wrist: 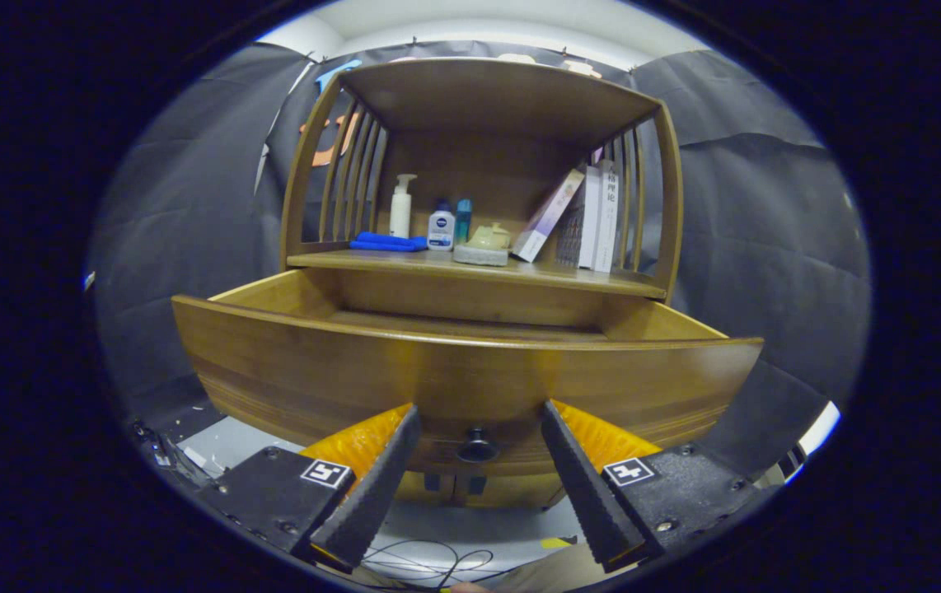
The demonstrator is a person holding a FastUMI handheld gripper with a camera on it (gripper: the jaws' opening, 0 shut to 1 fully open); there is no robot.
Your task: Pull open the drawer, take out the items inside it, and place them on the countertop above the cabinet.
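Dark cloth walls close in the booth behind a wooden cabinet (pixel 479 107) with slatted sides. Seen from the gripper view, the cabinet's drawer (pixel 470 383) stands pulled out toward the camera, its long front panel running side to side across the view and its open top facing up; its inside is mostly hidden by the front panel. A small dark knob (pixel 477 447) sits low on the centre of that front. The gripper (pixel 477 416) is spread wide, its fingers apart on either side of the knob and touching nothing. Above the drawer, the countertop (pixel 470 268) carries a folded blue cloth (pixel 388 242), a white pump bottle (pixel 401 206), a small lotion bottle (pixel 441 226), a teal bottle (pixel 463 219), a pale teapot-like piece (pixel 487 243) and several books (pixel 582 218), one leaning left against the upright ones. Loose cables (pixel 429 560) lie on the floor below the fingers.
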